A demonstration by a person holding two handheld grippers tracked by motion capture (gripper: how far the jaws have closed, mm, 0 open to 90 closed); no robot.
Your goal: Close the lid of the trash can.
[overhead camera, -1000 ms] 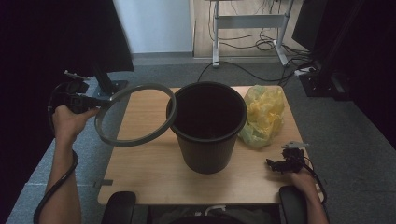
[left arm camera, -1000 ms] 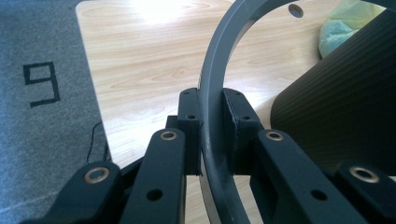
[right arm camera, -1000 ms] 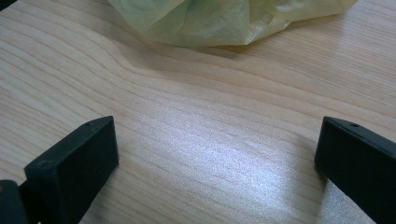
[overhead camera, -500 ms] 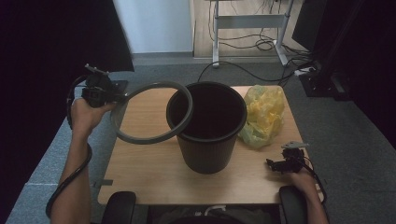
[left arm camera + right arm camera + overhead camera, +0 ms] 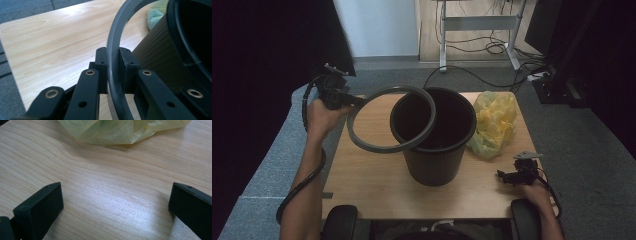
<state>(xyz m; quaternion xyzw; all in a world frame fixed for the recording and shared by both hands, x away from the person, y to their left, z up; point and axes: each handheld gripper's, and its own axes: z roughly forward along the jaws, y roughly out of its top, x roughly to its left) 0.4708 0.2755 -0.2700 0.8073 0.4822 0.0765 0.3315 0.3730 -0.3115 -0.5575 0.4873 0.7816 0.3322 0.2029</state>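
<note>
High view: the left gripper (image 5: pixel 343 98) pinches the near edge of the ring (image 5: pixel 392 119), which reaches away from the jaws and hangs tilted over the bin (image 5: pixel 433 135) — its far arc past the bin's left rim, not centred on it. The right gripper (image 5: pixel 512 176) rests low by the bag (image 5: pixel 493 122).

Left gripper view: both jaws press the ring's band (image 5: pixel 114 62); the bin wall (image 5: pixel 160 60) stands just beyond, to one side.

Right gripper view: jaws spread wide, empty, over the table (image 5: pixel 112 197) — bag ahead.
</note>
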